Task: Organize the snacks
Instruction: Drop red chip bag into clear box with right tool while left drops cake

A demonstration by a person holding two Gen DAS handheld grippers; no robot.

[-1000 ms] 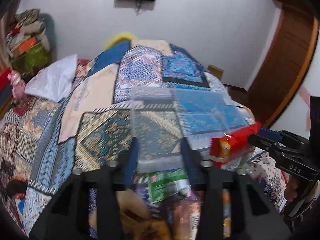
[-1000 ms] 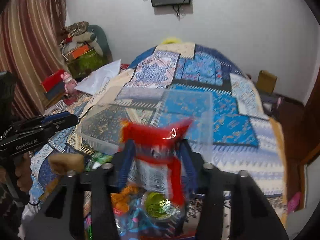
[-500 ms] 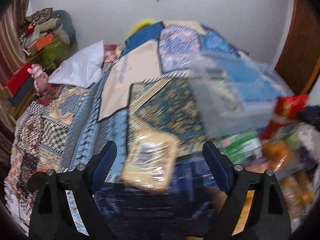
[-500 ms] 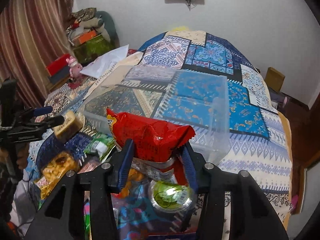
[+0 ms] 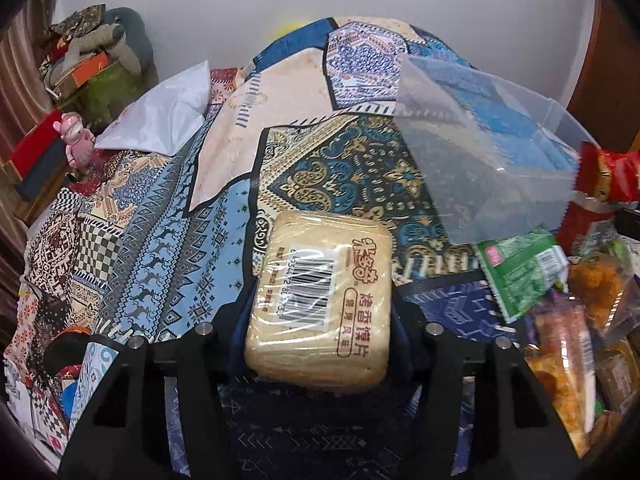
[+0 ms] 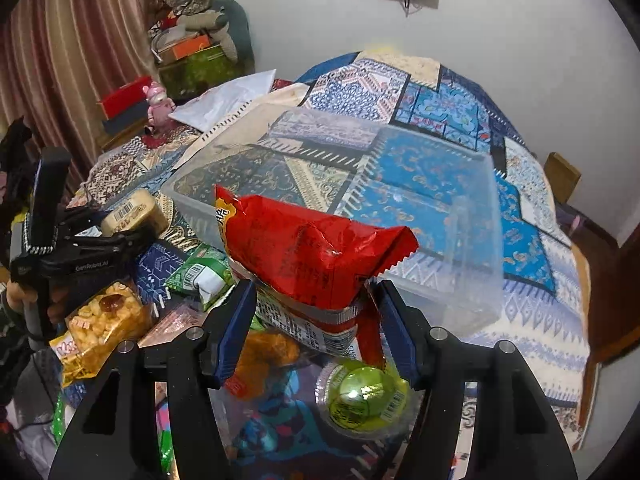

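**A:** Left wrist view: your left gripper [image 5: 320,316] has just closed its jaws on the bread pack [image 5: 322,304], pinched by its sides low down. Most of the pack sticks out ahead of the jaws, so I'd expect it to pivot or slide in the slick wrap if you swing fast.

**B:** And the right?

**A:** Right gripper [image 6: 316,312] jaws have been opening. The red bag [image 6: 316,248] sits between them, but the right pad looks clear of it. I can't tell whether it's gripped. Likely risk: it drops onto the snack pile [image 6: 280,360] short of the bin [image 6: 476,280].

**B:** Bin contents?

**A:** Clear bin on the bed [image 6: 532,320], just beyond the pile. Looks empty; the quilt shows through the floor. Its near wall is close to the bag, so a low carry could nudge it.
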